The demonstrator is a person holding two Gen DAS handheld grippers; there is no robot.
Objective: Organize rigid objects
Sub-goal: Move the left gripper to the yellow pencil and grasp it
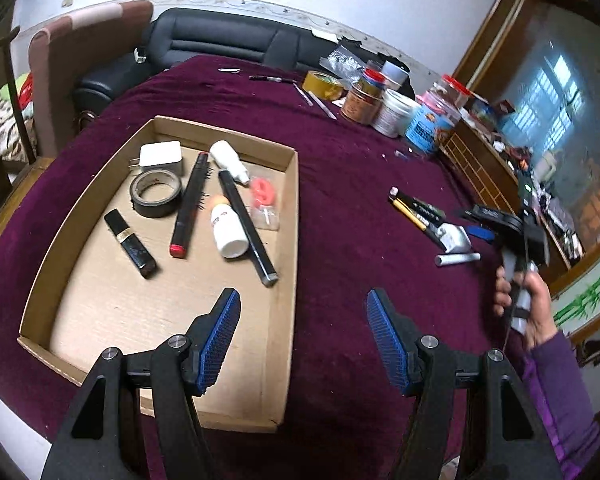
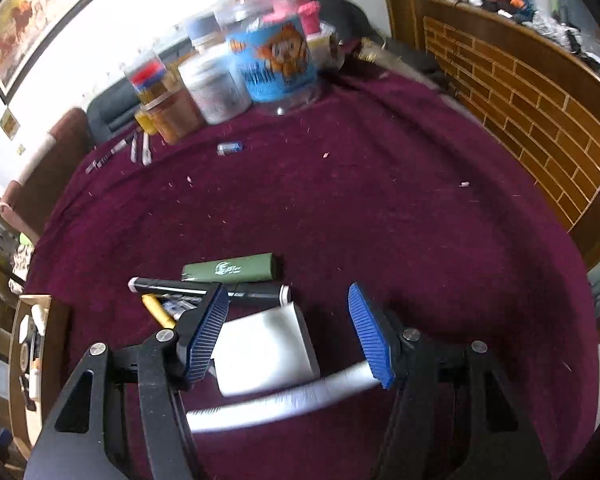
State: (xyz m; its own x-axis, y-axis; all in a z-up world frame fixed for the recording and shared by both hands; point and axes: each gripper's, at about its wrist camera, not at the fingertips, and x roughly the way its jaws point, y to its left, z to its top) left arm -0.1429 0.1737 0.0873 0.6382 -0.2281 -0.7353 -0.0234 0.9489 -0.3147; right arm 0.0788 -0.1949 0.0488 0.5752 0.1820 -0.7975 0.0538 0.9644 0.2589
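Hovering over the near right corner of the cardboard tray [image 1: 100,240], the left gripper [image 1: 304,316] has its blue-padded jaws standing apart with nothing between them. The tray sits on a table covered in a maroon cloth [image 1: 360,168]. Inside it: a white charger plug [image 1: 160,157], a roll of black tape [image 1: 156,193], a black lipstick-like case [image 1: 130,245], a black marker with a red end [image 1: 189,206], a long black pen-like stick [image 1: 247,227], two small white bottles [image 1: 228,232] (one lies across the far end, one beside the stick) and a packet with something pink [image 1: 263,200].

Well to the right of the tray, loose on the cloth, lies a small cluster. From the right wrist view it reads as a green rectangular case [image 2: 232,268], a black marker with white ends [image 2: 208,290] just beside it, a yellow-tipped pen [image 2: 158,310], a white block-shaped charger [image 2: 264,352] and a white tube [image 2: 276,400].

The right gripper [image 2: 288,328] hangs above this cluster, jaws spread, gripping nothing; the white charger and tube show in the gap below, blurred. A hand [image 1: 524,300] in a purple sleeve [image 1: 560,400] holds its handle, seen from the left view.

Jars and tubs [image 1: 388,108] crowd the table's far edge, with a roll of yellow tape [image 1: 324,85] next to them.
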